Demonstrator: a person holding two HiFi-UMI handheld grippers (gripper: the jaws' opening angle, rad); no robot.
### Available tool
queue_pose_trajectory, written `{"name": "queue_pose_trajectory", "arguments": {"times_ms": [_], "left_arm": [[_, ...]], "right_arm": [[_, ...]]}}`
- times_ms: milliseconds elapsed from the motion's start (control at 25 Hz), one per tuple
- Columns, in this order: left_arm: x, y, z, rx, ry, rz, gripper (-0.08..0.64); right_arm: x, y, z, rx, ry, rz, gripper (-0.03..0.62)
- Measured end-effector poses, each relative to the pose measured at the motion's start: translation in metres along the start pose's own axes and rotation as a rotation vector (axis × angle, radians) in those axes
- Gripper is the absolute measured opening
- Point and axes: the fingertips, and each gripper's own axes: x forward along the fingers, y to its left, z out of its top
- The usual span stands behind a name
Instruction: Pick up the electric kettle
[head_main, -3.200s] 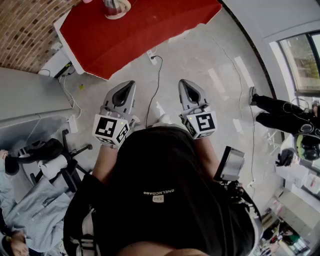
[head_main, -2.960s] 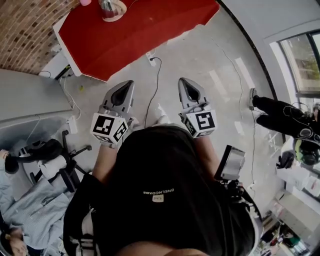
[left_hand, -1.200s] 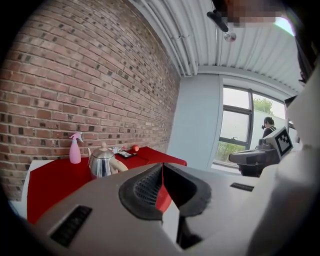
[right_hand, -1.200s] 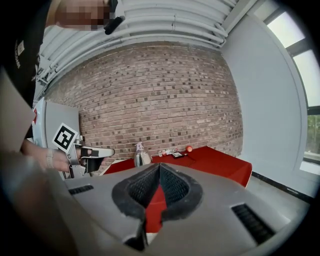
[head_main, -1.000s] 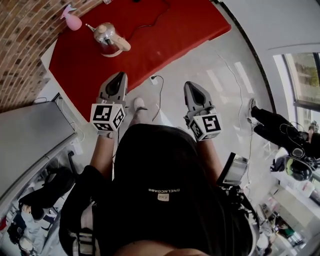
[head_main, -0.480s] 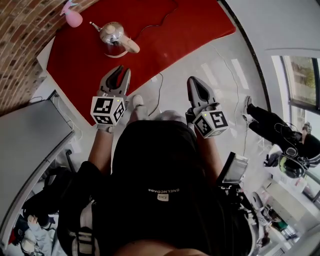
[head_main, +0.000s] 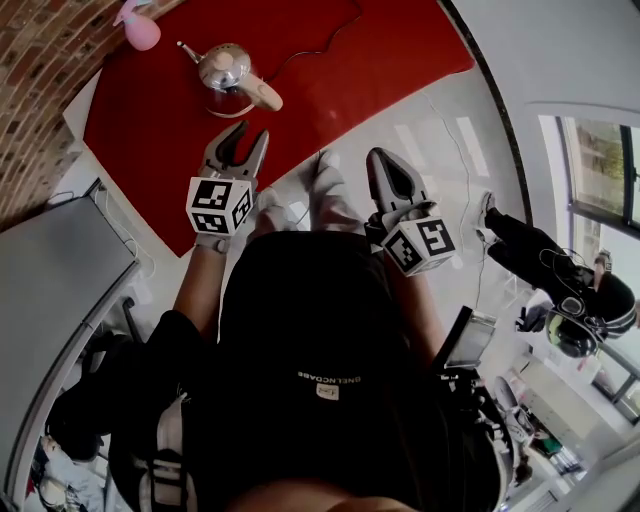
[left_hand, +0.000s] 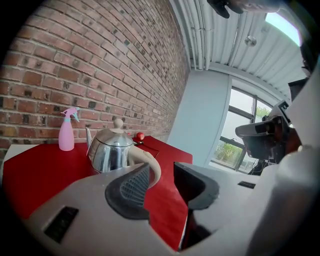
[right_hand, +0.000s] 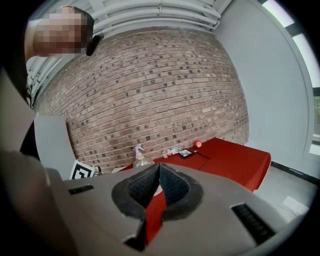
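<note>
Loft-style studio or lab space — a bare brick wall (left_hand: 100, 60), exposed ceiling pipes (left_hand: 200, 35) and a smooth concrete floor (head_main: 440, 140). A table under a red cloth (head_main: 340, 70) stands against the brick; tall windows (left_hand: 235, 130) — greenery beyond — fill the far wall.

On the red table (head_main: 400, 50): a pink spray bottle (head_main: 138, 30) close by the brick wall (left_hand: 100, 60), a little round red thing (left_hand: 140, 135) farther back.
</note>
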Motion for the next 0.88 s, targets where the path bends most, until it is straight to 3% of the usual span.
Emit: {"name": "queue_pose_trajectory", "arguments": {"times_ms": [560,880], "left_arm": [[0.055,0.009,-0.028,-0.021,0.046,-0.009,0.17],[0.078,0.013,-0.032,0.023,0.041,0.032,0.176]], "right_arm": [[0.028,-0.014,-0.002,-0.056,0.041,0.047,0.006],[0.03,-0.031,-0.01,-0.051,0.071,0.038,0.006]]}}
